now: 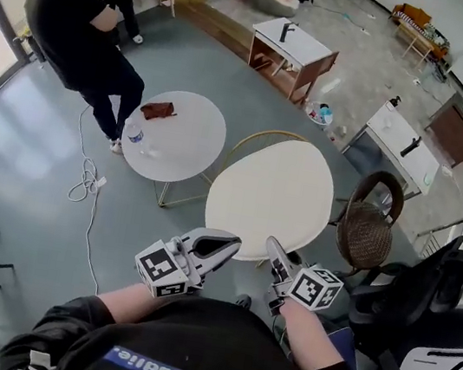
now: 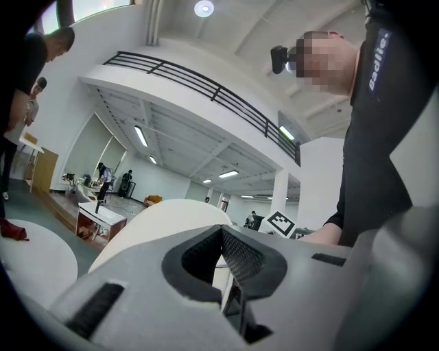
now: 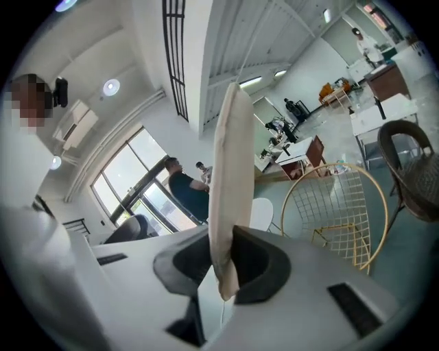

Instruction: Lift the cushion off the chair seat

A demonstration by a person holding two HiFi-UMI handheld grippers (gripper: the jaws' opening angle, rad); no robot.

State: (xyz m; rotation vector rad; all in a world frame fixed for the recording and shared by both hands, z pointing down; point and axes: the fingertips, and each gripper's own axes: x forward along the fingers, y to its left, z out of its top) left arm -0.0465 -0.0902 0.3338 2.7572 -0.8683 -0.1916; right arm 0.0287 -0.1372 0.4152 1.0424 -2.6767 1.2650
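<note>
Left hand-held gripper point(image 1: 218, 246) is pressing its pads together on the near edge of the cushion point(image 1: 273, 191), with a thin pale strip of it showing between them; the right hand-held gripper point(image 1: 276, 254) is pinching the same edge a little further along, and in its own view the cushion is standing edge-on in the pads, squeezed thin where they are biting.

The cushion is hanging in the air in front of the person, held by that near edge alone, its broad pale face showing to the head view; it is riding clear of the chair point(image 3: 337, 206), whose gold wire is showing bare beside it, so the lift is looking largely done.

Since it is keeping its oval shape from an edge grip, the cushion is probably light and fairly firm, yet soft enough to compress at the rim; two grips set apart on one edge are looking like the sensible hold, since a single pinch would likely let it swing.

As for containers, only a small bottle point(image 1: 135, 133) is standing on the round table point(image 1: 180, 149) near a brown pouch point(image 1: 157, 110); what it is holding is too small to tell.
</note>
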